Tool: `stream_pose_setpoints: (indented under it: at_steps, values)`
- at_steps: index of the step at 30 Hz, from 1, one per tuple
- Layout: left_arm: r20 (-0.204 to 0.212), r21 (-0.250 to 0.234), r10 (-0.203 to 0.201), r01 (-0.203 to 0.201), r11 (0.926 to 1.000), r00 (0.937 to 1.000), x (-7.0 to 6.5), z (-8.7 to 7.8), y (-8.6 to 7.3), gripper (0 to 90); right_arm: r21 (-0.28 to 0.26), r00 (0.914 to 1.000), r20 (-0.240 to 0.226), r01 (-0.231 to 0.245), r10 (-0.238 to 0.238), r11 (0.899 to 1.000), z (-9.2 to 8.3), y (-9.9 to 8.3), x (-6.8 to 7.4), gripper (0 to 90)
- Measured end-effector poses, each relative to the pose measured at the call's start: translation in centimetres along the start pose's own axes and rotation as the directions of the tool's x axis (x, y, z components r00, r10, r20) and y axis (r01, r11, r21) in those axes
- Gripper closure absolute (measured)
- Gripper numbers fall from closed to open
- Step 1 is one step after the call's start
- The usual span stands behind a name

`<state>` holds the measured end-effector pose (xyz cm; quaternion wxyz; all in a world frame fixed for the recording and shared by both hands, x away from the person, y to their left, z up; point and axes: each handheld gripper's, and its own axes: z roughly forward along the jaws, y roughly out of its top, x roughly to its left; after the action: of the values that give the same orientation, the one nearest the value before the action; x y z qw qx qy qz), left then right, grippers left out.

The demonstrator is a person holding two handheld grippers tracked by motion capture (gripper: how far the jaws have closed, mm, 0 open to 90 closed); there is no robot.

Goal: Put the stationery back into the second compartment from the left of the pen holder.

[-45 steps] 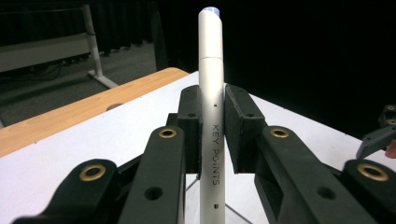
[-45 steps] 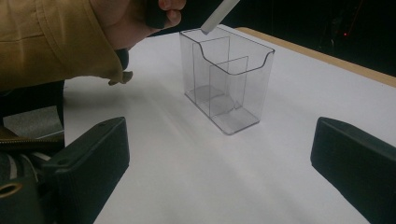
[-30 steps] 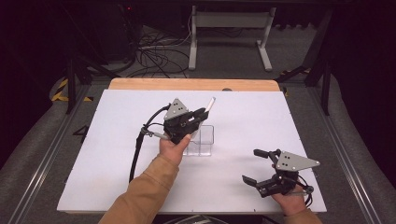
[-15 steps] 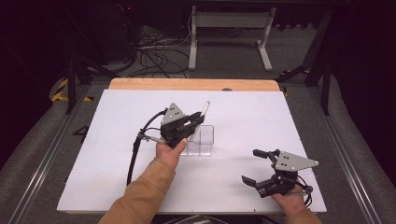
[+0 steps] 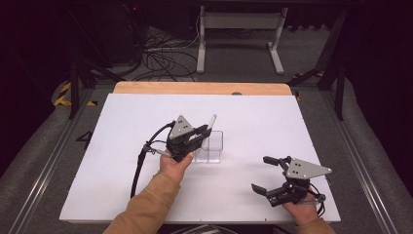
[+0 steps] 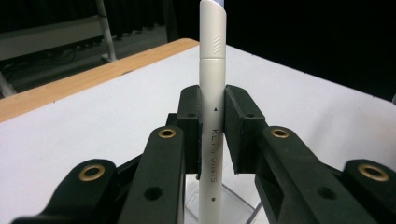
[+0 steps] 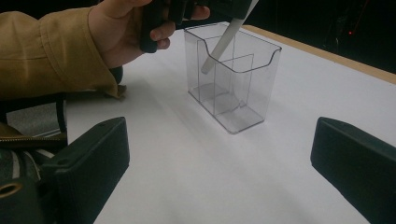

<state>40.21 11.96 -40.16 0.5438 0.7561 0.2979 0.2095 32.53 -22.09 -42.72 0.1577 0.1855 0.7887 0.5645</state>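
White plastic pen-shaped stylus [image 6: 212, 107], light, stiff, smooth and slip-prone: pinched mid-barrel by left gripper [image 6: 212, 126], tip inside clear acrylic divided holder [image 7: 233, 79]; right gripper [image 7: 219, 168] wide, empty.

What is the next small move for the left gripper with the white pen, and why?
Probably lower it further. The left gripper is shut on the white plastic pen, whose lower tip hangs tilted inside the clear plastic divided holder, well above its floor; opening now would drop it.
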Motion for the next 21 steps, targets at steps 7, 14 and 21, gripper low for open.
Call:
stream_pose_setpoints:
  at_steps: [7,14,21]
  values:
    - [-0.002,0.006,0.004,-0.004,1.0000,1.0000,-0.3,-0.2,0.0,52.0,-0.002,1.0000,0.000,0.001,-0.001,1.000,0.0,0.0,0.0,4.9]
    - [-0.035,-0.023,0.013,-0.014,0.9996,0.9993,-0.3,-1.8,0.6,29.2,-0.007,1.0000,-0.006,-0.001,0.001,1.000,0.2,0.1,-0.1,4.9]
    - [-0.029,-0.064,0.026,-0.028,0.9976,0.9992,-0.6,-4.3,1.4,19.7,-0.007,1.0000,-0.008,0.005,-0.005,1.000,0.6,0.2,-0.1,4.9]
